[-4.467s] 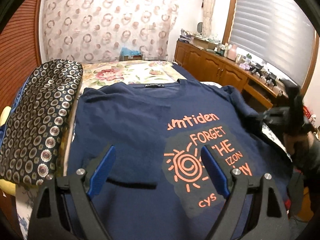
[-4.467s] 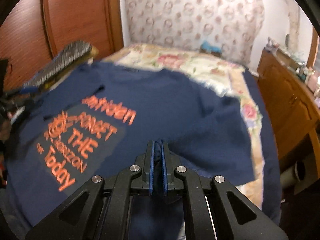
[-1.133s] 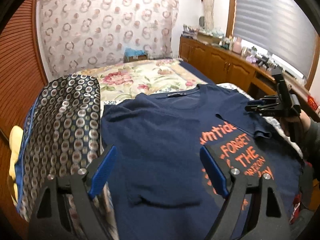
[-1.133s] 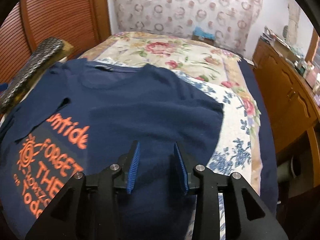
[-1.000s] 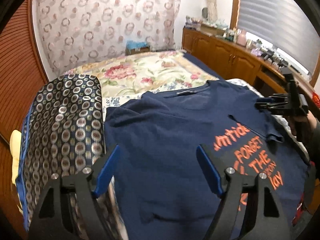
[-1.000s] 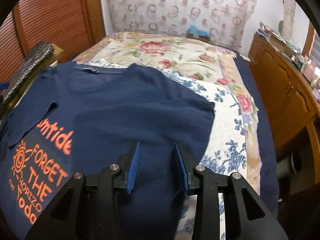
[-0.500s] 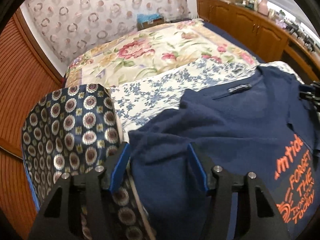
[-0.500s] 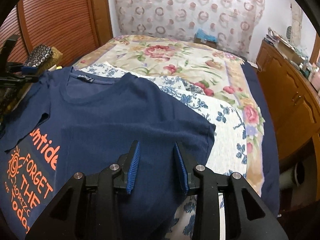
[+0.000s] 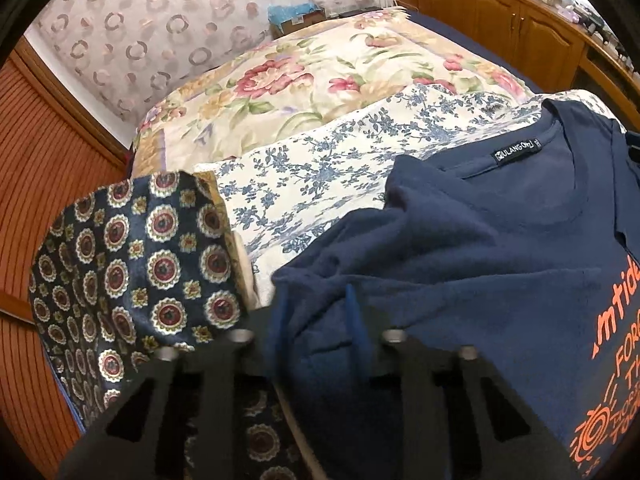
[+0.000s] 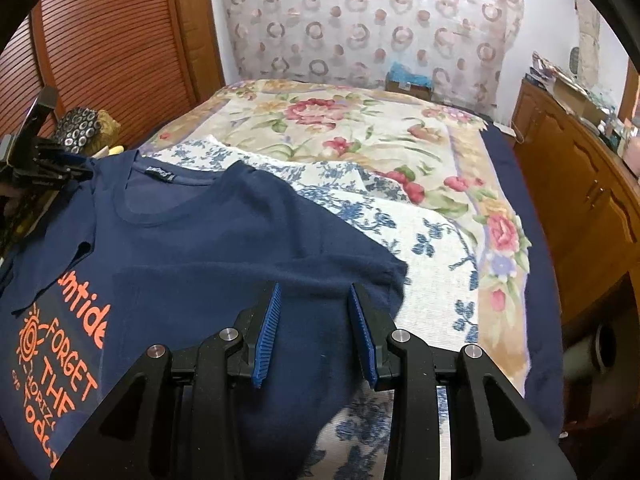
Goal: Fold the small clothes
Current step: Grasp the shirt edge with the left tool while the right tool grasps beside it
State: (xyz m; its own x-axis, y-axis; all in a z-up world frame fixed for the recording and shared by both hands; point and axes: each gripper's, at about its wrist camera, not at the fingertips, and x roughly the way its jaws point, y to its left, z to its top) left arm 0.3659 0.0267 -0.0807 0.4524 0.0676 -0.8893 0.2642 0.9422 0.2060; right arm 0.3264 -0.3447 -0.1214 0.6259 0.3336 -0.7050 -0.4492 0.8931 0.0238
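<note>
Navy T-shirt (image 10: 208,248) is lying print-up on the floral bedspread (image 10: 360,128), left gripper (image 9: 316,320) pinching its bunched shoulder, right gripper (image 10: 314,332) hovering parted over the opposite sleeve; a one-sided lift risks skewing the fold.

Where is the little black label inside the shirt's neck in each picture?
Left wrist view: the black neck label sits upper right, inside the collar of the navy T-shirt.
Right wrist view: the same label sits upper left, small and dark inside the collar.
Shared landmark: the floral bedspread.
</note>
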